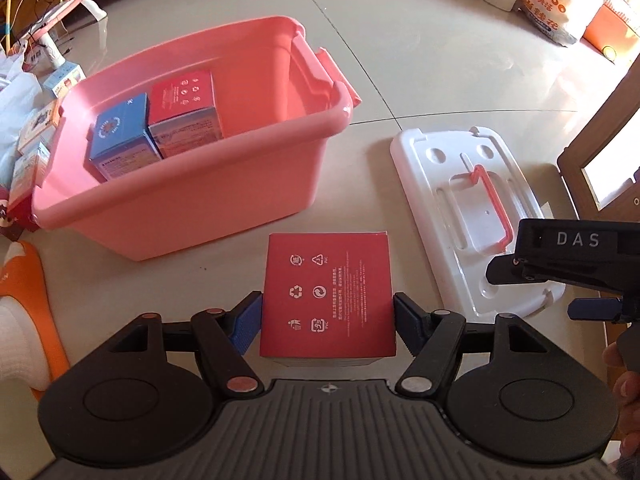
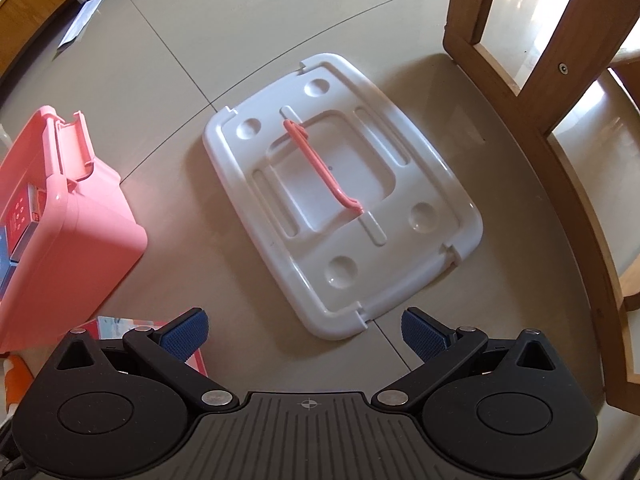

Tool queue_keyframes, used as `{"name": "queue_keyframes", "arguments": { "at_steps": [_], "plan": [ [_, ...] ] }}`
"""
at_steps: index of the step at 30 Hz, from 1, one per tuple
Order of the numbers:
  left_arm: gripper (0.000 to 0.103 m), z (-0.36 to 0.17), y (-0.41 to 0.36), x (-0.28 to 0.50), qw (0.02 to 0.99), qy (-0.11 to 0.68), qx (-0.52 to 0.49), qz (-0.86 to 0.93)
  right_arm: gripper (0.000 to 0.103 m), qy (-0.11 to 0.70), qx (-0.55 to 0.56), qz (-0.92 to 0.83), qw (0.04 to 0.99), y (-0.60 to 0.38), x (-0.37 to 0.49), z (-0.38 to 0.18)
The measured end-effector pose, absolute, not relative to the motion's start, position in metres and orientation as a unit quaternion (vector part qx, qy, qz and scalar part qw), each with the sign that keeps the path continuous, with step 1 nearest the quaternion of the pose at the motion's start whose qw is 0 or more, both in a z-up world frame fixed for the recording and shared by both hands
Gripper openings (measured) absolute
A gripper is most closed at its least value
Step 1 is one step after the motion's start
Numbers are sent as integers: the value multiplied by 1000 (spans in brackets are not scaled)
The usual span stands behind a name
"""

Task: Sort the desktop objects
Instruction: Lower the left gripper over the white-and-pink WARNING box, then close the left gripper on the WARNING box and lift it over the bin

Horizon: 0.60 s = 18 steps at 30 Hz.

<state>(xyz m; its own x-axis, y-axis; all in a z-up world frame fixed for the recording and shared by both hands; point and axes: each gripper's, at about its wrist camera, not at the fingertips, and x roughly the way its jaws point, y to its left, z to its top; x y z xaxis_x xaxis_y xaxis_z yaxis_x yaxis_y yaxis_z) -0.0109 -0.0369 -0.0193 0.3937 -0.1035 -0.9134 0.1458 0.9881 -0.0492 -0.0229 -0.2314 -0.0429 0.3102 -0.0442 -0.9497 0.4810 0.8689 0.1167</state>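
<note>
Left fingers [image 1: 327, 320] clamp red box [image 1: 328, 292] — square, white recycling symbols; right fingers [image 2: 305, 336] spread, empty.

The pink bin [image 2: 60, 220] runs off the right wrist view's left edge; its boxes [image 2: 18, 216] barely show.

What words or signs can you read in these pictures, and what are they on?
"DAS": right gripper.
Six white recycling-type signs: red box in the left gripper; its small print is unreadable.
"oohoo": white bag, partly hidden.
Boxes in the pink bin: print too blurred.
</note>
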Motion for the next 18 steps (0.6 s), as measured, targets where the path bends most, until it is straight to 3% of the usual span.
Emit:
{"name": "queue_keyframes", "arguments": {
  "at_steps": [18],
  "plan": [
    [70, 57, -12, 6, 823, 554, 26, -121, 102, 573, 175, -142, 788, -209, -24, -44]
  ]
}}
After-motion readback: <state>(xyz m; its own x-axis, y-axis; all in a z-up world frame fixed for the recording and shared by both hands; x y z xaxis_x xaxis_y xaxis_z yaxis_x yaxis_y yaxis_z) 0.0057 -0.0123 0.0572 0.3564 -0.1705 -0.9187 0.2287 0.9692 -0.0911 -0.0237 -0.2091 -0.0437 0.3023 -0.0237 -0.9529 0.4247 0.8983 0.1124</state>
